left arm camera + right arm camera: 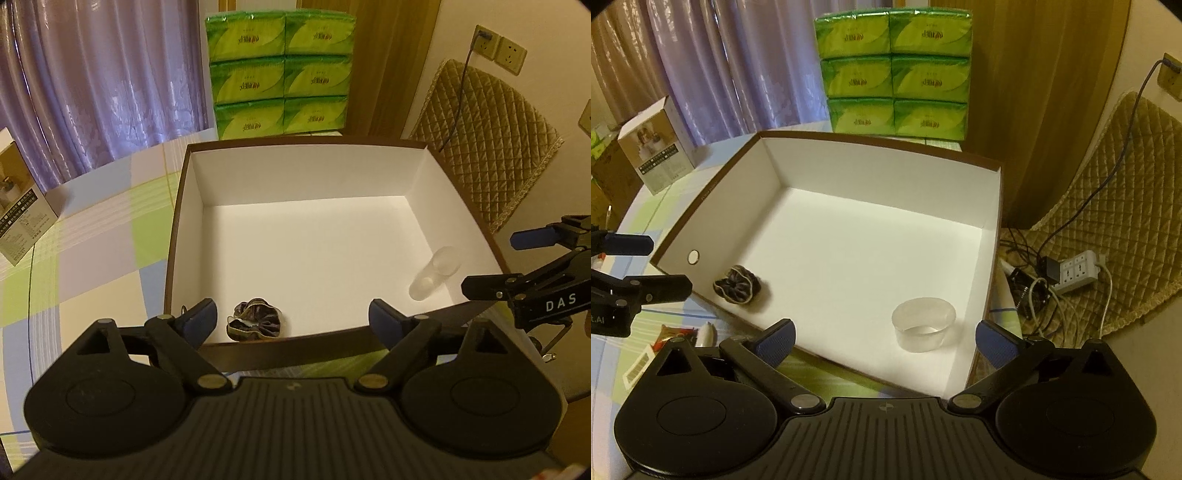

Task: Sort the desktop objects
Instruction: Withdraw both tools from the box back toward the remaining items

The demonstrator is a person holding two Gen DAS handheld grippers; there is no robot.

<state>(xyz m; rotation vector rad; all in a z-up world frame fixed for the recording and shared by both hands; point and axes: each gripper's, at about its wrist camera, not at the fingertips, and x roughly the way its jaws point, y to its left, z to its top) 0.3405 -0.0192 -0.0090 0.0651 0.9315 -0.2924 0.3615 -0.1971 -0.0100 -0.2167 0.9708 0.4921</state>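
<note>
Two sorted items lie in the open box (701,218), white inside, brown outside: a dark velvet scrunchie (738,284) near the near-left corner, close to the wall with the round finger hole, and a clear plastic cup (923,328) near the near-right corner, well apart from it. Cup looks thin-walled, light, slick; in the right wrist view its mouth reads as squashed oval, so likely to flex or pop out under a hard pinch. Best taken across the rim with a gentle close. In the left wrist view the cup (434,273) appears tipped or lying over; cannot tell for certain. Scrunchie (255,319) is soft, light, compressible, no slip risk; any pinch through the gathered fabric should hold. Left gripper (291,317) hovers over the near edge of the box, jaws spread wide, nothing between them. Right gripper (884,339) likewise wide and empty, above the near-right corner with the cup just ahead of it. Each gripper shows at the edge of the other's view. Box sits on a checked tablecloth (92,240). On the cloth left of the box, seen from the right wrist: small packets and a whitish object (705,332), probably not yet sorted; too blurred to name. Beyond: stacked green tissue packs (894,74), a small carton (657,147), purple curtain (92,74), power strip (1078,269) on the floor.
</note>
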